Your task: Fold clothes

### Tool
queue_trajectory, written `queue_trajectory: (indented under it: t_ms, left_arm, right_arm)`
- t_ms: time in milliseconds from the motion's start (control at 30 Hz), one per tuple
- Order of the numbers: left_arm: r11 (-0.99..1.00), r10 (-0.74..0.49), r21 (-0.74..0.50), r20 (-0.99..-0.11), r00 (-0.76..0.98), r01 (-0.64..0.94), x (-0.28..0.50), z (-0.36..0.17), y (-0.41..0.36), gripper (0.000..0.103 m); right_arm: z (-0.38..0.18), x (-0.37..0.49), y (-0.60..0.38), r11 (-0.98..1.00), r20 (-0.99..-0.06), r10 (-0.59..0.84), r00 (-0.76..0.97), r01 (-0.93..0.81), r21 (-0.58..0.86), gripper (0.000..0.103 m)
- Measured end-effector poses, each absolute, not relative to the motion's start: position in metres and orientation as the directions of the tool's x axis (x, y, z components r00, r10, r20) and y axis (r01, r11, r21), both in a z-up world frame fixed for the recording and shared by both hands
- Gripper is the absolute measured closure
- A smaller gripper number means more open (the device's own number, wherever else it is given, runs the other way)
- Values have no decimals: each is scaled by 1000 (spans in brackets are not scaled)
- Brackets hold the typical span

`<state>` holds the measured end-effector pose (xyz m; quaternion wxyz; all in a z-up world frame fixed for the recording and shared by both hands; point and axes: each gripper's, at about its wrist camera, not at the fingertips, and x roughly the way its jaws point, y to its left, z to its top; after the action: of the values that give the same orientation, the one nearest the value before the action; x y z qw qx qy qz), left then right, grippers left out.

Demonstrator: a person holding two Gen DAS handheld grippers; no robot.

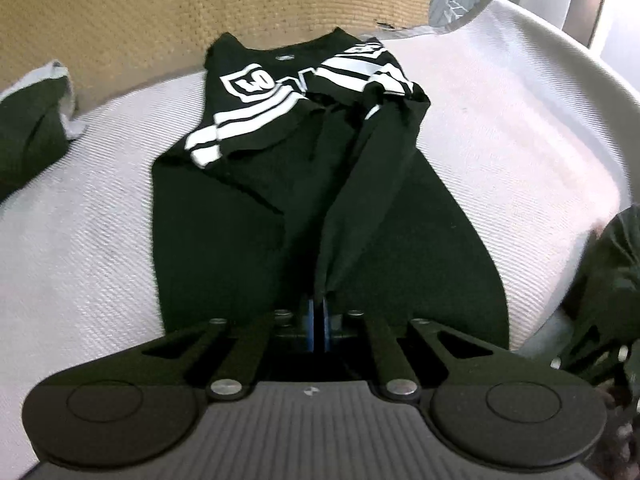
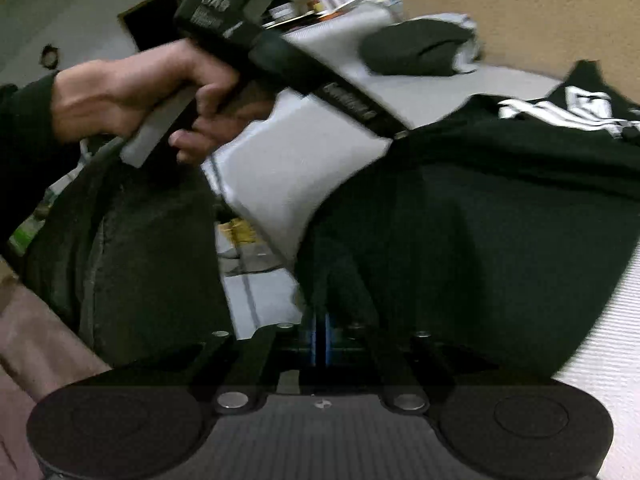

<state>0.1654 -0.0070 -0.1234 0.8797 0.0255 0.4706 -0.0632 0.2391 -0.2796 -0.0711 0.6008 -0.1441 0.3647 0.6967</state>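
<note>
1. A white woven worktop point(image 1: 500, 128) is seen filling most of the left wrist view, with a tan textured surface point(image 1: 120, 12) across the upper part of the frame behind it.

2. A black shirt point(image 1: 248, 208) with white stripes and lettering is spread at the centre of the worktop, its striped end towards the top of the frame and its plain end towards the bottom. In the right wrist view the same garment point(image 2: 500, 220) is shown covering the centre and right of the frame.

3. A second dark garment with a pale edge point(image 1: 36, 128) is seen lying at the left edge of the left wrist view, apart from the shirt.

4. A person's hand point(image 2: 132, 96) is pictured at upper left of the right wrist view, wrapped round a black tool handle.

5. The left claw point(image 1: 319, 312) is shown closed on a gathered fold of the shirt at lower centre, the cloth drawn up taut from it.

6. The right claw point(image 2: 319, 334) is shown closed at lower centre, pinching the shirt's dark edge.
</note>
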Motion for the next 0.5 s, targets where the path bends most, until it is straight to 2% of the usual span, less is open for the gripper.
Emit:
queue_trajectory:
  t_ms: [233,367,500]
  left_arm:
    - [992,13,82,-814,581,92,155,-107,7,98]
    - [986,81,148,-831,550,78,157,-114,17,98]
    - [986,98,154,-856,508,70,160,-129,29,98]
  right_arm:
    - [-68,211,-234,-131,-618,724,-306,-941,313,99]
    - [-89,204,-195,-148,-655,683,-324,-939,310,98]
    - [-115,194,-169,-133,-709,641,-293,-953,273,96]
